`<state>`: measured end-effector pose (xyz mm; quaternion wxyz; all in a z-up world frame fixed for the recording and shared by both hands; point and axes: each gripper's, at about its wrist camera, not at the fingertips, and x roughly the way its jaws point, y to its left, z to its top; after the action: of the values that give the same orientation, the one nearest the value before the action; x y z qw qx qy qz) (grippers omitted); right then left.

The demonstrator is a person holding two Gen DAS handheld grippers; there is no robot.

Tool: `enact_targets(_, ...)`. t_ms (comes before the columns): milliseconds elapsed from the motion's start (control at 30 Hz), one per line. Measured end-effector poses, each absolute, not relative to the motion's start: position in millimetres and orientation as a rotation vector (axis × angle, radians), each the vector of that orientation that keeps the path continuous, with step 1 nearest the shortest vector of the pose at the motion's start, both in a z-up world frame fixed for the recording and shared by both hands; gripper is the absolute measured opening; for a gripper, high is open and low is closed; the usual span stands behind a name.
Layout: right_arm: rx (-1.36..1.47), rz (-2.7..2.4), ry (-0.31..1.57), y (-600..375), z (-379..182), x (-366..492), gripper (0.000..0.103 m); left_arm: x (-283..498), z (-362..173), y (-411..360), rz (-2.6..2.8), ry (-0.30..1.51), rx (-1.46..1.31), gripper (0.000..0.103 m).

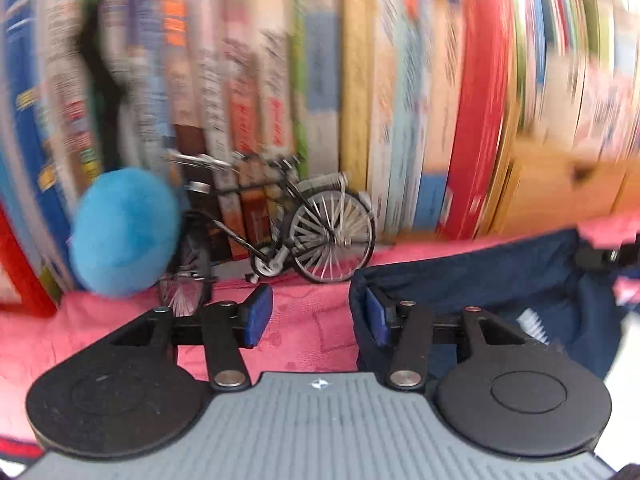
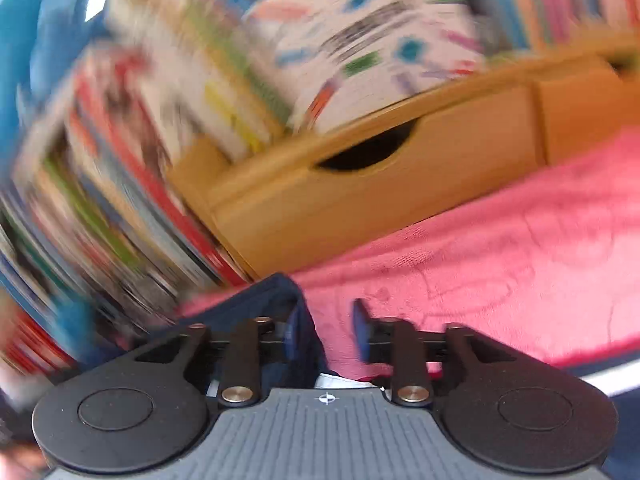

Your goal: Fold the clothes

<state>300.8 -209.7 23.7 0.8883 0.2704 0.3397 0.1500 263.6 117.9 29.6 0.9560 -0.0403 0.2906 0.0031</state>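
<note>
A navy garment (image 1: pixel 500 276) lies bunched on a pink cloth-covered surface (image 1: pixel 312 332), a white label showing in its folds. My left gripper (image 1: pixel 318 318) stands open at the garment's left edge. Its right pad (image 1: pixel 378 320) is against the navy fabric, and only pink cloth shows between the jaws. In the right wrist view the navy garment (image 2: pixel 276 300) drapes over the left finger of my right gripper (image 2: pixel 326 330). The jaws stand apart, with a fabric edge and pink cloth between them. A black part of the right gripper (image 1: pixel 600 256) shows at the garment's far right end.
A blurred row of upright books (image 1: pixel 360 80) runs along the back. A model bicycle (image 1: pixel 304 232) and a blue plush ball (image 1: pixel 124 232) stand in front of it. A wooden drawer unit (image 2: pixel 380 200) borders the pink cloth (image 2: pixel 500 248) behind the right gripper.
</note>
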Motion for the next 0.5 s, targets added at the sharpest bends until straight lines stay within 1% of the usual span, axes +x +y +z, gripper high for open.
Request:
enact_targets(33, 0.603, 0.33, 0.698, -218.1, 26.1, 296.6, 0.045, 253.4, 35.5, 121.9, -0.004, 0.566, -0.105, 0.051)
enact_targets(67, 0.574, 0.345, 0.688, -221.3, 31.3, 289.2, 0.046, 243.5, 40.8, 120.2, -0.014, 0.542, -0.086, 0.051)
enact_targets(133, 0.401, 0.357, 0.661, -214.9, 42.1, 269.4, 0.049, 216.1, 50.9, 103.6, -0.054, 0.475, 0.043, 0.049)
enact_targets(200, 0.146, 0.375, 0.626, -196.9, 49.5, 240.4, 0.049, 186.9, 55.0, 84.6, -0.114, 0.429, 0.159, 0.049)
enact_targets(267, -0.011, 0.42, 0.604, -183.3, 50.1, 210.8, 0.049, 161.1, 55.6, 68.6, -0.189, 0.395, 0.217, 0.049)
enact_targets(300, -0.066, 0.452, 0.604, -177.5, 49.5, 198.3, 0.046, 151.0, 53.8, 59.9, -0.222, 0.388, 0.254, 0.051)
enact_targets(333, -0.091, 0.481, 0.625, -171.6, 47.1, 194.5, 0.034, 144.0, 49.3, 48.4, -0.249, 0.395, 0.323, 0.051)
enact_targets(367, -0.118, 0.498, 0.659, -165.1, 42.9, 194.7, 0.026, 140.2, 43.0, 37.1, -0.266, 0.405, 0.4, 0.051)
enact_targets(400, -0.146, 0.496, 0.695, -159.6, 36.6, 196.1, 0.015, 146.2, 32.3, 27.6, -0.251, 0.43, 0.483, 0.048)
enact_targets(433, -0.157, 0.474, 0.709, -155.1, 32.2, 200.1, 0.012, 158.9, 19.6, 20.4, -0.224, 0.469, 0.545, 0.041)
enact_targets(467, -0.15, 0.444, 0.705, -150.8, 28.5, 207.1, 0.012, 171.1, 9.4, 15.6, -0.197, 0.498, 0.59, 0.03)
enact_targets(500, -0.148, 0.417, 0.7, -147.2, 25.1, 214.9, 0.011, 182.0, 4.3, 15.9, -0.174, 0.502, 0.597, 0.026)
